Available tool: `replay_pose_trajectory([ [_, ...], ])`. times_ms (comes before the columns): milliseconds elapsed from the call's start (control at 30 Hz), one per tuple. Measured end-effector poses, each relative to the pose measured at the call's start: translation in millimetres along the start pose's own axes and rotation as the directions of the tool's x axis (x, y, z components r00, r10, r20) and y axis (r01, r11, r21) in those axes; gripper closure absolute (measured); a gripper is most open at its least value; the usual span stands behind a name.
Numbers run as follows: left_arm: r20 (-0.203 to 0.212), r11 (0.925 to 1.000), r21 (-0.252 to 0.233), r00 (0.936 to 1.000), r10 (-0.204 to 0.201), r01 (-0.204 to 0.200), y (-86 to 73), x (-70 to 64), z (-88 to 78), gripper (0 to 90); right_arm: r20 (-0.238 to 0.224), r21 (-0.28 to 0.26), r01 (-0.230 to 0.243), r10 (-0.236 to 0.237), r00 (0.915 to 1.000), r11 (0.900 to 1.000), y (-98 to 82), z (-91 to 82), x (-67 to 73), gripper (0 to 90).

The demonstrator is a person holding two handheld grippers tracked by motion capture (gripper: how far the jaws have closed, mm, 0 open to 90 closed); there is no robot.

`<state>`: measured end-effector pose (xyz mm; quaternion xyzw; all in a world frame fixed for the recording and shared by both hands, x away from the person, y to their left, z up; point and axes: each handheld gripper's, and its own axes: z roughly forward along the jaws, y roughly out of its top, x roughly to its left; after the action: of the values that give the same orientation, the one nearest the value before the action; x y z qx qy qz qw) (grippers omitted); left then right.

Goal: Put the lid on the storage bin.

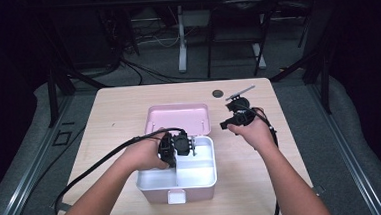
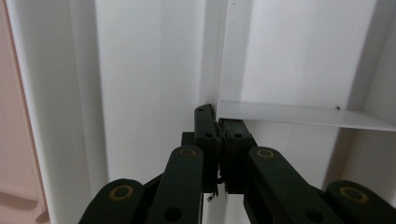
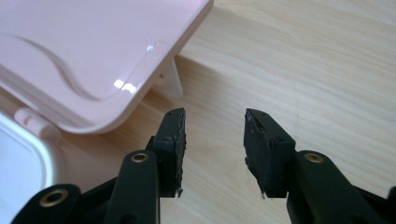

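One open lunchbox (image 1: pixel 183 180) sits mid-counter (image 1: pixel 109 117), long axis left-right, its pink lid (image 1: pixel 178 119) lying back behind it. Left gripper (image 1: pixel 180 144): fingers (image 2: pixel 205 135) clamped on one white divider (image 2: pixel 299 114) inside. Right gripper (image 1: pixel 227 124): fingers (image 3: pixel 170 144) part-open, empty, above the counter beside the lid.

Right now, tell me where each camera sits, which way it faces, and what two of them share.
High view: above the person's side, looking forward and down on the table; both forearms, left tool and right tool show.
Left gripper view: rides the left tool, looking into the white box, jaws shut at its divider.
Right gripper view: rides the right tool, jaws apart over the table beside the pink lid.
Shared: high and right gripper views both show the lid.
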<state>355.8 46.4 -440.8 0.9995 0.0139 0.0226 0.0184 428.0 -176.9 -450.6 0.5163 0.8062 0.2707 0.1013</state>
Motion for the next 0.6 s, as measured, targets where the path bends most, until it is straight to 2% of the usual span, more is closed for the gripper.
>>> replay_pose_trajectory([
  [300,0.004,1.0,0.003,1.0,0.002,-0.002,0.1,1.0,-0.2,87.1,0.026,0.016,-0.002,0.001,0.9997,1.0,24.9,-2.4,7.7,59.4],
  [467,0.006,1.0,0.003,1.0,0.003,-0.003,0.2,1.3,-0.1,87.1,0.032,0.03,-0.01,0.009,0.9994,0.999,36.5,0.2,10.0,59.5],
  [600,0.006,1.0,0.003,1.0,0.003,-0.003,0.2,1.4,-0.1,87.1,0.023,0.019,-0.019,0.018,0.9996,1.0,43.8,5.8,13.5,59.6],
])
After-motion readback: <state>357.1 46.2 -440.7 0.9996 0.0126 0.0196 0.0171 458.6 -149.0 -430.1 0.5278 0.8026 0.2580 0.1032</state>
